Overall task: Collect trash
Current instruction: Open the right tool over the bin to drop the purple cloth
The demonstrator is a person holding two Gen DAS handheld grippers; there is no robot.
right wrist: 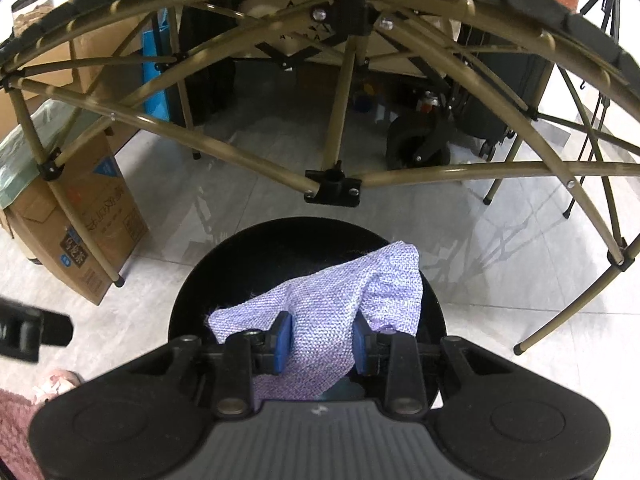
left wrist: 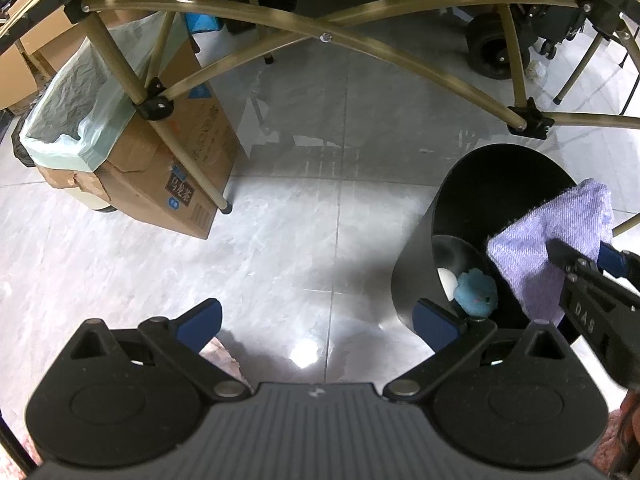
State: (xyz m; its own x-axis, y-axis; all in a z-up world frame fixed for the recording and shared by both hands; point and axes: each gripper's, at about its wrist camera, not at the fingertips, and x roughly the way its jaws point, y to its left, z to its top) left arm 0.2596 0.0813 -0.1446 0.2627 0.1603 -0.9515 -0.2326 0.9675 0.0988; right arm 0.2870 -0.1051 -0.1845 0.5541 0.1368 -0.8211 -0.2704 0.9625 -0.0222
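Observation:
A black round bin [left wrist: 424,264] stands on the tiled floor at the right of the left wrist view. Inside it lie a blue crumpled ball [left wrist: 476,290] and something white [left wrist: 446,278]. My right gripper [right wrist: 322,342] is shut on a purple woven cloth [right wrist: 340,292] and holds it over the bin's mouth [right wrist: 224,264]. The same cloth [left wrist: 560,220] hangs over the bin's right rim, with the right gripper [left wrist: 576,260] pinching it. My left gripper [left wrist: 316,320] stands open above bare floor to the left of the bin, with nothing between its fingers.
A folding table's olive frame [left wrist: 328,36] arches over the scene, its legs [right wrist: 336,120] close behind the bin. A cardboard box lined with a pale green bag [left wrist: 80,120] stands at the left. A wheeled cart [right wrist: 420,144] sits behind. A pink slipper [right wrist: 56,380] shows at the lower left.

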